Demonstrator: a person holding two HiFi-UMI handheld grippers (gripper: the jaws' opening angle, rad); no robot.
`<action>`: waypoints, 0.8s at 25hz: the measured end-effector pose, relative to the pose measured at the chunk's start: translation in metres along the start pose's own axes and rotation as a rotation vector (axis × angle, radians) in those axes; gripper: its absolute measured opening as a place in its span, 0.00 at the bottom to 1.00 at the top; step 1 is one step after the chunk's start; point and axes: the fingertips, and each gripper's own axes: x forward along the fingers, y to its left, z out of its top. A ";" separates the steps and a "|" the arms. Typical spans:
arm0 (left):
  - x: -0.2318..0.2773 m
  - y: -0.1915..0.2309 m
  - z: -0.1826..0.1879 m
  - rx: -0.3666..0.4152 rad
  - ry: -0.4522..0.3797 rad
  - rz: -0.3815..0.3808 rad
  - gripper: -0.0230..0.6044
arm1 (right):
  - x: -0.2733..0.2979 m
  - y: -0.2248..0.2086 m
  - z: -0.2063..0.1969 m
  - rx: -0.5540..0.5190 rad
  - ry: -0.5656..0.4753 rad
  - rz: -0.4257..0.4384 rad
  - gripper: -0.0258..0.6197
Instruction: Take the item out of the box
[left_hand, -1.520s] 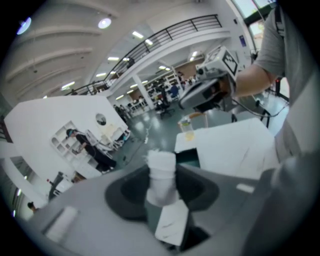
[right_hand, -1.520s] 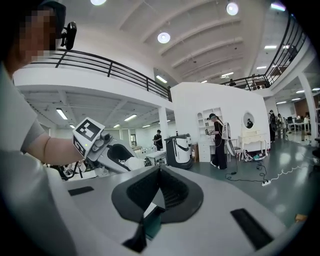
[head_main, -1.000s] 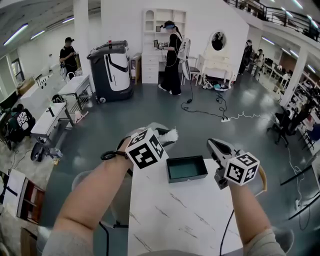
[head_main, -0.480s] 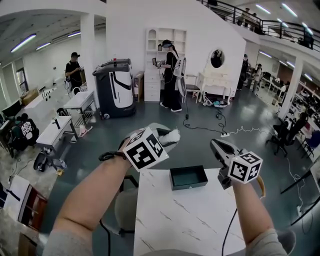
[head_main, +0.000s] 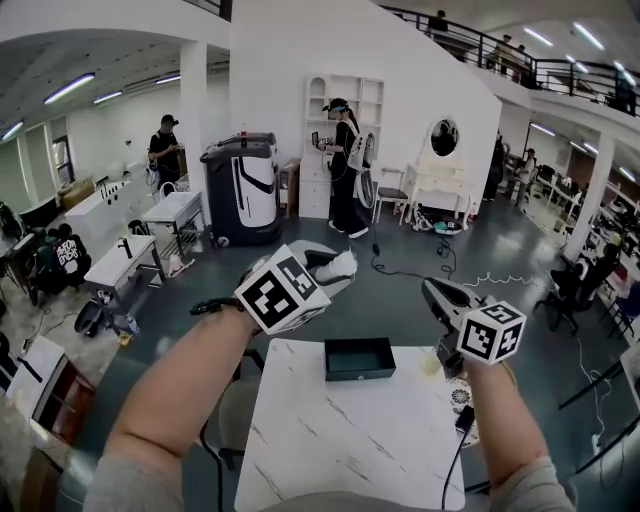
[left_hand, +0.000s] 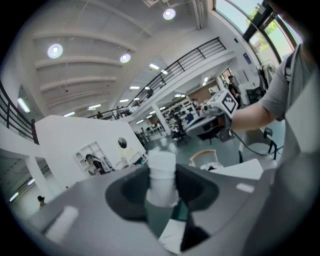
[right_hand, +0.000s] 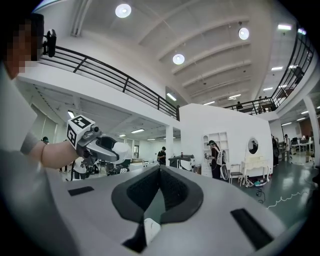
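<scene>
We held the left gripper (head_main: 328, 270) just above the middle of the head view, its grey jaws pinching a small white item (head_main: 342, 265). The item was a smooth, stepped cylinder, blurred at its tip. It hung clear of the box (head_main: 360, 373), a shallow rectangular dark-teal container with an open top, which sat lower in the frame at the far edge of the white, marble-veined table (head_main: 340, 440). At centre right, the right gripper (head_main: 432, 290) had its dark, textured jaws pressed together on nothing.
</scene>
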 end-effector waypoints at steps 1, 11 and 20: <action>0.001 -0.005 0.007 -0.004 -0.002 0.014 0.30 | -0.009 -0.002 0.004 -0.005 -0.002 0.009 0.05; 0.019 -0.072 0.087 -0.065 -0.016 0.108 0.30 | -0.102 -0.032 0.025 -0.036 -0.007 0.093 0.05; 0.000 -0.111 0.120 -0.127 -0.020 0.149 0.30 | -0.143 -0.027 0.036 -0.036 -0.019 0.157 0.05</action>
